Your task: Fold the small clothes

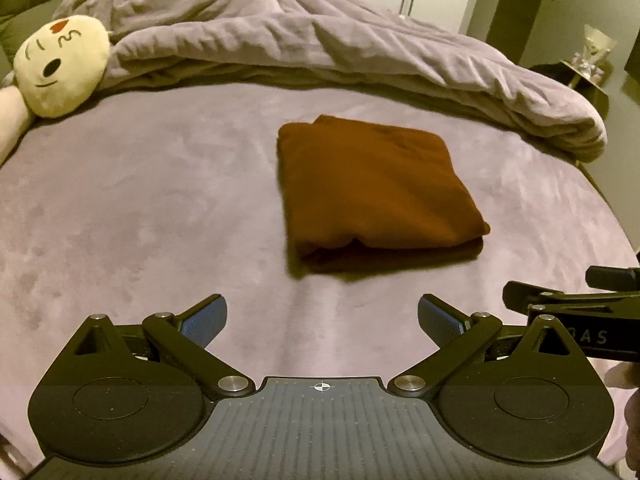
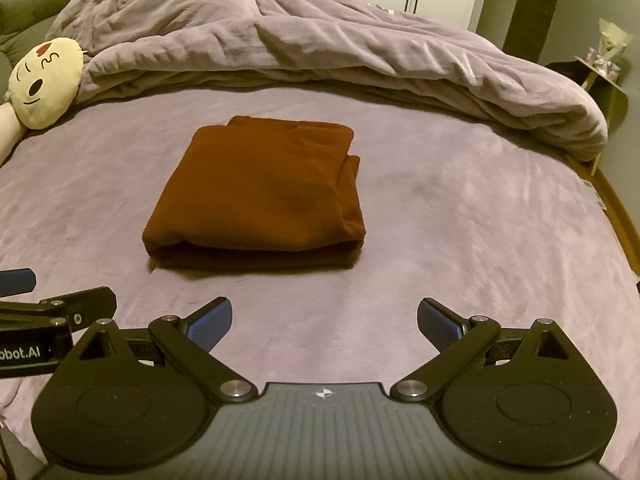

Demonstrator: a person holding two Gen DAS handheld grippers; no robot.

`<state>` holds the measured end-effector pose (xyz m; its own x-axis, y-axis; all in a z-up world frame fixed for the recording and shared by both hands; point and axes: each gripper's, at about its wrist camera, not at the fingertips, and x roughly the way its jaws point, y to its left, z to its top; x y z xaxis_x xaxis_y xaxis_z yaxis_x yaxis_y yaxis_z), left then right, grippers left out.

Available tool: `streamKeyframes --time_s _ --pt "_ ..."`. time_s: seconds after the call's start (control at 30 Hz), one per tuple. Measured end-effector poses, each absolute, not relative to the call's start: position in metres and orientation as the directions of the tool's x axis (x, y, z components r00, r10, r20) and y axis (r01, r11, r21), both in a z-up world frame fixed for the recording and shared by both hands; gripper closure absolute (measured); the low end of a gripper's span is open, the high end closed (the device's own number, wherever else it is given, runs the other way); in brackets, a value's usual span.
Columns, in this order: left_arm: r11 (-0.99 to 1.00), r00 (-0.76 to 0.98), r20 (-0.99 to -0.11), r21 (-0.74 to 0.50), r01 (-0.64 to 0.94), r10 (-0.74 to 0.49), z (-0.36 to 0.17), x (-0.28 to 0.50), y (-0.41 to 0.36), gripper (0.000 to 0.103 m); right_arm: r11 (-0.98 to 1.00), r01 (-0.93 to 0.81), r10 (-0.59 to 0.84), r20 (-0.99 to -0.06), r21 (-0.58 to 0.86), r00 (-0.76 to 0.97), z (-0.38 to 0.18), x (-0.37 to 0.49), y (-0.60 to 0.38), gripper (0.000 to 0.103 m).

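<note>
A brown garment (image 1: 376,192) lies folded into a neat rectangle on the mauve bed sheet (image 1: 140,208); it also shows in the right wrist view (image 2: 260,196). My left gripper (image 1: 322,320) is open and empty, held back from the garment's near edge. My right gripper (image 2: 324,322) is open and empty too, also short of the garment. Each gripper shows at the edge of the other's view: the right one (image 1: 576,300) at the right, the left one (image 2: 52,308) at the left.
A bunched mauve duvet (image 1: 320,48) lies across the far side of the bed. A cream plush toy (image 1: 60,68) with a drawn face rests at the far left. A small side table (image 2: 604,76) stands past the bed's right edge.
</note>
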<state>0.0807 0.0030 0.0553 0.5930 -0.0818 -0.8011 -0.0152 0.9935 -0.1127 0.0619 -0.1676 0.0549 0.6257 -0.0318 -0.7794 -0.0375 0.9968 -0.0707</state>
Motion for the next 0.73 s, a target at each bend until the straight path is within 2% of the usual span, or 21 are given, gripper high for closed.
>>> streamKeyframes --time_s 0.73 --pt "0.999 0.593 -0.805 -0.048 -0.02 -0.026 0.0557 0.0762 0.0007 0.0 0.997 -0.029 -0.036 -0.763 -0.072 0.645 0.0612 0.0533 -0.1682 0.004"
